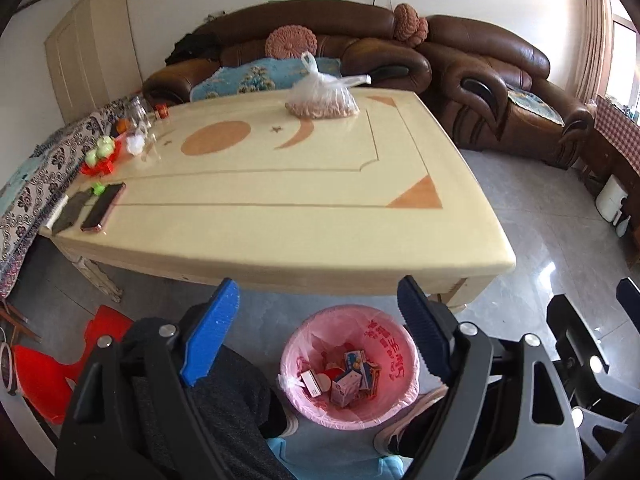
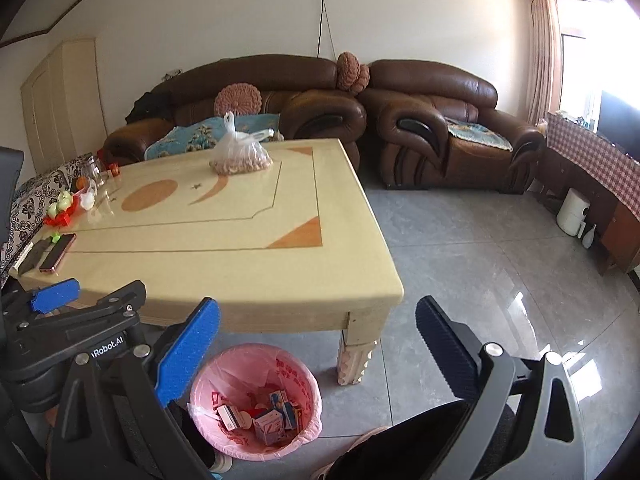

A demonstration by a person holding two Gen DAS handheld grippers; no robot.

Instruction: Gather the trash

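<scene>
A bin with a pink liner [image 1: 394,360] stands on the floor just in front of the cream table [image 1: 280,208]. It holds several small cartons [image 1: 348,380]. It also shows in the right wrist view [image 2: 296,384] with the cartons [image 2: 268,416]. My left gripper [image 1: 316,320] is open and empty, held above the bin. My right gripper [image 2: 316,344] is open and empty, to the right of the bin near the table leg [image 2: 356,360]. The left gripper's blue fingers [image 2: 56,294] show at the left of the right wrist view.
On the table sit a clear bag of nuts [image 1: 324,96], a phone [image 1: 104,206], a dark wallet [image 1: 72,212], a red fruit dish [image 1: 100,156] and a glass jar [image 1: 140,114]. Brown sofas [image 2: 440,132] stand behind. A red stool [image 1: 44,376] is left of my legs.
</scene>
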